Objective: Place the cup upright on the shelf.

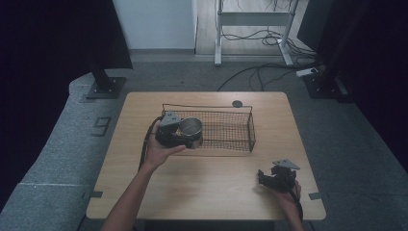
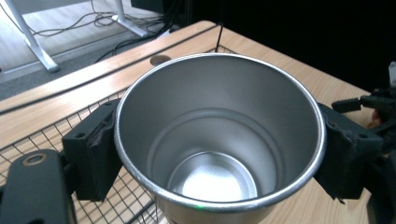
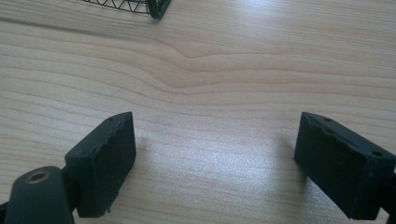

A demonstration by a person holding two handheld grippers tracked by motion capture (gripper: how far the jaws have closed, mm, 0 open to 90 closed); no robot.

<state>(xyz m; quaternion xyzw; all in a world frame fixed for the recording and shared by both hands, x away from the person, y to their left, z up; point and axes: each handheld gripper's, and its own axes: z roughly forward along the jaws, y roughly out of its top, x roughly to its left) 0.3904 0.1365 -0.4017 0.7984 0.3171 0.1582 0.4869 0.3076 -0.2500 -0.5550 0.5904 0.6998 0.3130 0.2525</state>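
A shiny metal cup (image 1: 190, 127) stands upright between the jaws of my left gripper (image 1: 185, 136), which is shut on its sides at the left end of a black wire basket (image 1: 231, 129). In the left gripper view the cup (image 2: 219, 135) is seen from above, empty inside, with a black pad pressed to each side of its rim and my left gripper (image 2: 219, 154) around it. The basket's mesh (image 2: 28, 140) lies below. My right gripper (image 1: 269, 177) rests open near the table's front right corner, and its jaws stand wide apart over bare wood in the right gripper view (image 3: 215, 163).
The light wooden table (image 1: 207, 187) has a round cable hole (image 1: 236, 103) behind the basket. A corner of the basket (image 3: 156, 8) shows at the top of the right gripper view. Desk legs and cables (image 1: 260, 38) lie on the floor beyond.
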